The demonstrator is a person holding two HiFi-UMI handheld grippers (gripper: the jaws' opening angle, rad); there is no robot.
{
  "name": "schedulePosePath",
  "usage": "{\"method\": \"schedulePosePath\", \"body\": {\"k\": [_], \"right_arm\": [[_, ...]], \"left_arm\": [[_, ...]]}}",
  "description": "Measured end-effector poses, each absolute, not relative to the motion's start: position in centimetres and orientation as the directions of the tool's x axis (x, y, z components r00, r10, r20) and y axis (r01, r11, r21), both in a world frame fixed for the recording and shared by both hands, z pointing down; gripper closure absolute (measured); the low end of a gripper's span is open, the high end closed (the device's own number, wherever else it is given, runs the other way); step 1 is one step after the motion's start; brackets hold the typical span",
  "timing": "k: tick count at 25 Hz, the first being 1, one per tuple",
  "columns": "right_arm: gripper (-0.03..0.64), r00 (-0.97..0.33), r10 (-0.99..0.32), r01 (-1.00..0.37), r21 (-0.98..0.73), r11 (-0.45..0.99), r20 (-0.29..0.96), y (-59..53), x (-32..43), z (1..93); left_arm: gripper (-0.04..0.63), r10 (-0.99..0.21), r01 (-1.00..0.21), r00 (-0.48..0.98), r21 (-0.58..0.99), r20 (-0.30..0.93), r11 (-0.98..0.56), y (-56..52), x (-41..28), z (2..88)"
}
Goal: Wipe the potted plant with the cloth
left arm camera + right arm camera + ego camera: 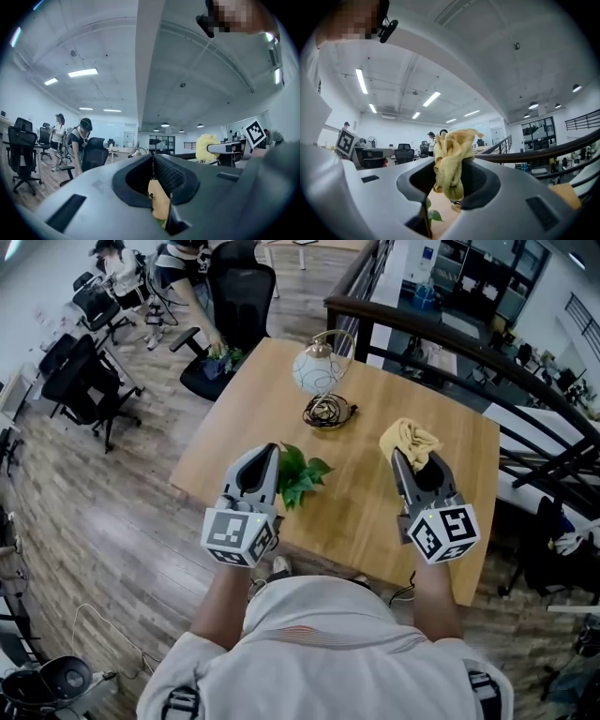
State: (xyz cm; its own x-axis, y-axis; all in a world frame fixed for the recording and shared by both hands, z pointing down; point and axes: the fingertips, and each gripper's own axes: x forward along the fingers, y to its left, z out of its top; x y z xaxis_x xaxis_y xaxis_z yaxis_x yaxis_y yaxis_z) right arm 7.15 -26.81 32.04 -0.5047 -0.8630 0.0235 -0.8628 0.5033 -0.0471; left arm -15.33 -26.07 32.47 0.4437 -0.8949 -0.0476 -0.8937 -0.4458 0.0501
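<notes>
A person is holding two claws above a wooden surface (375, 521). The right claw (413, 463) is clamping a bunched yellow cloth (411, 439), which is sticking out past its tips. The left claw (268, 450) is sitting closed, pads together, with the green leaves of the plant (302, 476) just beside its tips. Whether it is pinching a stem cannot be told, and no pot is showing. Several risks are looming. Only a small wad of cloth is protruding, so the hard tips could be scraping or tearing leaves during wiping. A thin stem, if pinched, could be snapping. A careless swing could be knocking the glass globe lamp (315, 369) standing farther back.
</notes>
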Motion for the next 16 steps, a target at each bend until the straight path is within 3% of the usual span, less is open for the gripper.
{"method": "schedulePosePath", "body": {"k": [16], "right_arm": [[0.433, -0.521, -0.853, -0.849, -0.117, 0.515, 0.028, -27.23, 7.72, 32.68]], "left_arm": [[0.572, -0.883, -0.880, 0.469, 0.066, -0.035, -0.470, -27.03, -14.55, 32.25]]}}
